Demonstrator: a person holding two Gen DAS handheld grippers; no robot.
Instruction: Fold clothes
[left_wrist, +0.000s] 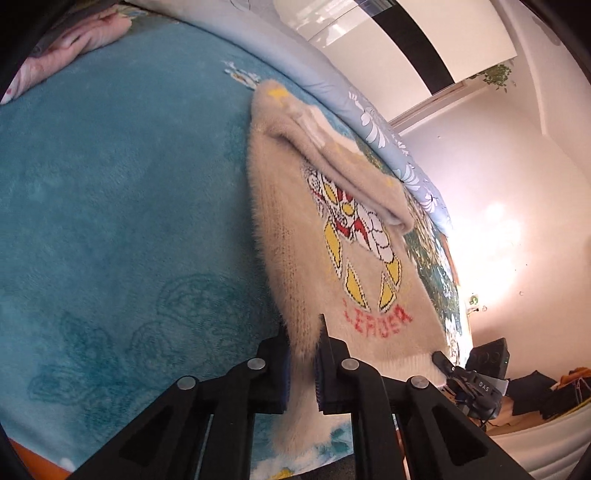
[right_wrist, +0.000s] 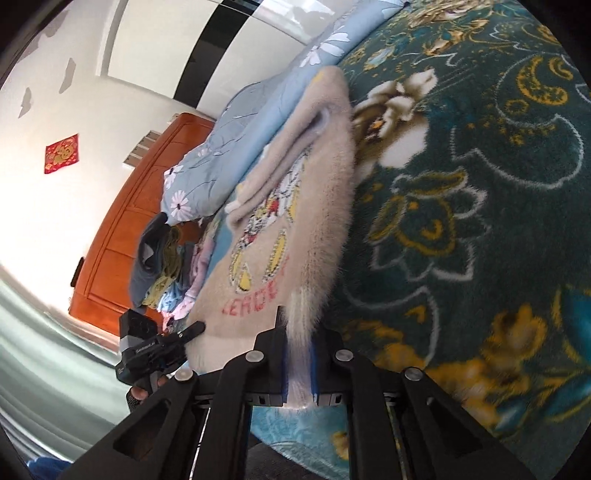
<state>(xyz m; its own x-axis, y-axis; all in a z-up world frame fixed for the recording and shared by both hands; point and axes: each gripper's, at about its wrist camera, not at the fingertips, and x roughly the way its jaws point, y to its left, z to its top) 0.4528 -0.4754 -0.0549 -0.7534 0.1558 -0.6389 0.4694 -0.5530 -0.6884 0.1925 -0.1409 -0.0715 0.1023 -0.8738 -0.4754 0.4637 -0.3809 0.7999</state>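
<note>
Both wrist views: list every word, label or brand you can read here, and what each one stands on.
"LEADER", red knitted letters, partly blurred: on the cream sweater, below its picture.
"DAS": on the right gripper, small white letters on its body.
White label on the left gripper body: too blurred to read for certain.
Red square wall decoration: gold pattern, nothing legible.

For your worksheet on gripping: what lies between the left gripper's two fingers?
A fuzzy bottom corner of the cream sweater, pinched in the left gripper; the left wrist view shows it.
</note>
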